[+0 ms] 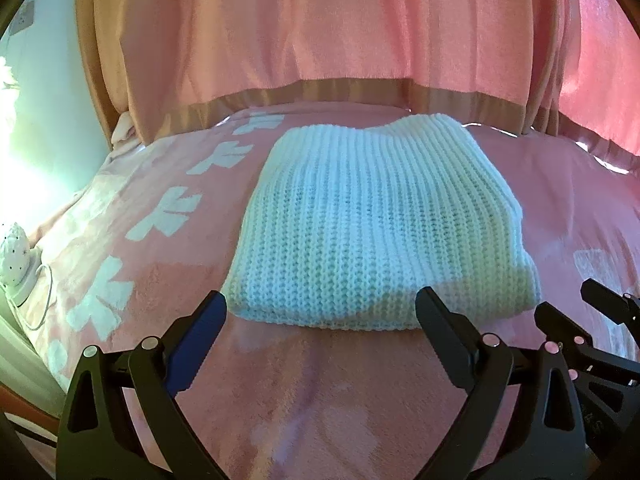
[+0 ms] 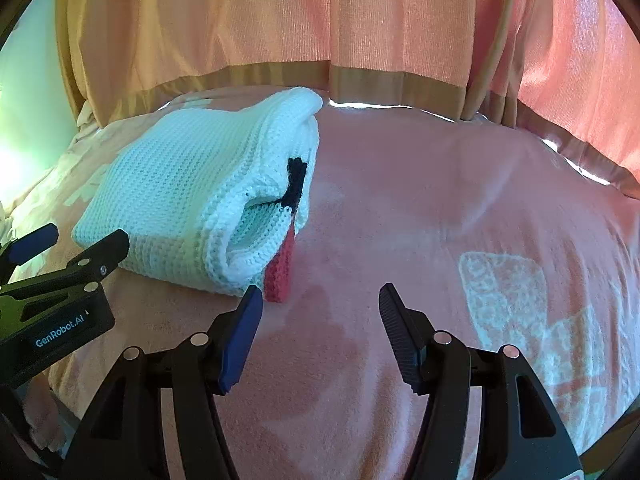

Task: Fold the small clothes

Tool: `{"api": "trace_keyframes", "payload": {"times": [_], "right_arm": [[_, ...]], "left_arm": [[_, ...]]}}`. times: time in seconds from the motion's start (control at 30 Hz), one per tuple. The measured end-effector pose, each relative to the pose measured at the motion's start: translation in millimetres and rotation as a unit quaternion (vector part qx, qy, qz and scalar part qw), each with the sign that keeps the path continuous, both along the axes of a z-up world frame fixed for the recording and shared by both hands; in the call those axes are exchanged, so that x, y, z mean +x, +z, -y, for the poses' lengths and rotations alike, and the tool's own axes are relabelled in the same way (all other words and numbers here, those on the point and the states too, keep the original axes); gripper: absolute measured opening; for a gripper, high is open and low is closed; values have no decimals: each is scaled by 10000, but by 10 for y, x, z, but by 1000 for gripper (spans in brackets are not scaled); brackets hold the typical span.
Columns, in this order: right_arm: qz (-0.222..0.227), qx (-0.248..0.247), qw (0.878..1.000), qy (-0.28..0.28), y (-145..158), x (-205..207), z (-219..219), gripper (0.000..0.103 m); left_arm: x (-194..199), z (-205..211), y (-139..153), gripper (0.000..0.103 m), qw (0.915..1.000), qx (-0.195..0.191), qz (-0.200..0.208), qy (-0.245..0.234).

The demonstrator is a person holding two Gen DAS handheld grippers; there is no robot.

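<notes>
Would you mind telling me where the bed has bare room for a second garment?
Right of the sweater, the blanket lies bare out to the curtain. A bare strip also runs between the sweater and both open grippers, left and right.

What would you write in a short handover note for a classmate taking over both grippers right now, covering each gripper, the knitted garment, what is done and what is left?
Left gripper: open, holding nothing, just short of the near edge of the white knitted sweater.
Right gripper: open, holding nothing, over the pink blanket beside the sweater's right side.
Sweater: lies folded into a compact stack on the blanket, apart from both grippers.
Done: the folds appear complete.
Left: a red and black knitted strip pokes out of the right-hand opening; probably tuck it in, then check the edges.
</notes>
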State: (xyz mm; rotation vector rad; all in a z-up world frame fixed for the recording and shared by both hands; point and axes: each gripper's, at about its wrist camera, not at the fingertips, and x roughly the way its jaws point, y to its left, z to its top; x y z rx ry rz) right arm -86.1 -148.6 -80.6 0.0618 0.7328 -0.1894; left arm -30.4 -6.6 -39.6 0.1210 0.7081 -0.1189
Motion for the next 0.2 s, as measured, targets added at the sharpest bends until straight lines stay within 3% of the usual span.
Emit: {"api": "trace_keyframes", "payload": {"times": [0.2], "right_arm": [[38, -13, 10000, -24, 12, -21, 7, 60]], "left_arm": [[-11, 20, 1, 93, 10000, 45, 46, -31]]}}
